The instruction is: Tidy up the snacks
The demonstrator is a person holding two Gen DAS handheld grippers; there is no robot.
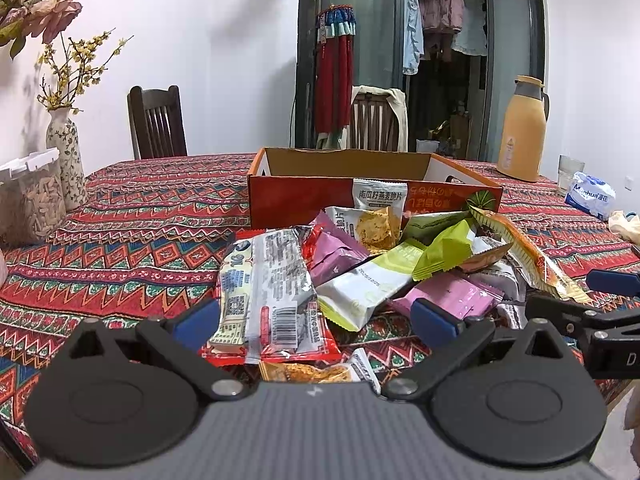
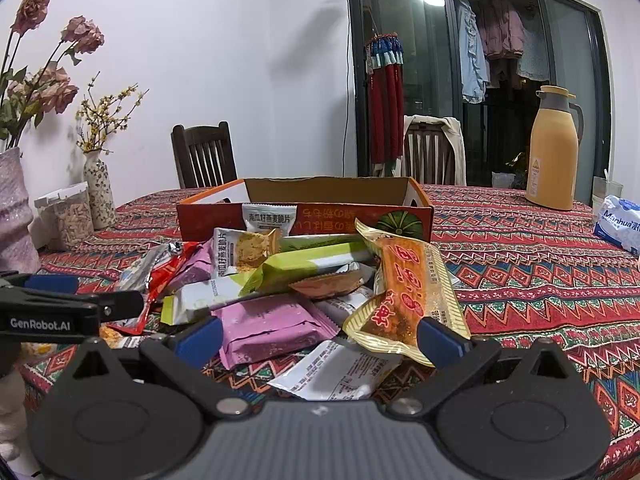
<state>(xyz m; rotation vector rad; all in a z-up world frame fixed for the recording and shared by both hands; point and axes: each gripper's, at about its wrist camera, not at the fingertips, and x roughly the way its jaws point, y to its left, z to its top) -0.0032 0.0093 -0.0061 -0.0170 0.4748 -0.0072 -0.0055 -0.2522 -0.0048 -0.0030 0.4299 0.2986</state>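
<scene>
A pile of snack packets (image 1: 360, 264) lies on the patterned tablecloth in front of an open orange cardboard box (image 1: 280, 196). My left gripper (image 1: 316, 322) is open, its blue pads on either side of a white and red packet (image 1: 268, 296). My right gripper (image 2: 320, 338) is open around a pink packet (image 2: 272, 328), beside an orange packet (image 2: 404, 300). The pile (image 2: 304, 280) and the box (image 2: 416, 208) also show in the right wrist view. Each gripper shows at the edge of the other's view, the right gripper (image 1: 600, 300) and the left gripper (image 2: 64, 300).
Vases with flowers (image 1: 66, 160) and a clear jar (image 1: 30, 200) stand at the left. A yellow thermos (image 1: 522, 132), a glass (image 1: 570, 172) and a tissue pack (image 1: 590, 196) stand at the right. Two wooden chairs (image 1: 158, 124) stand behind the table.
</scene>
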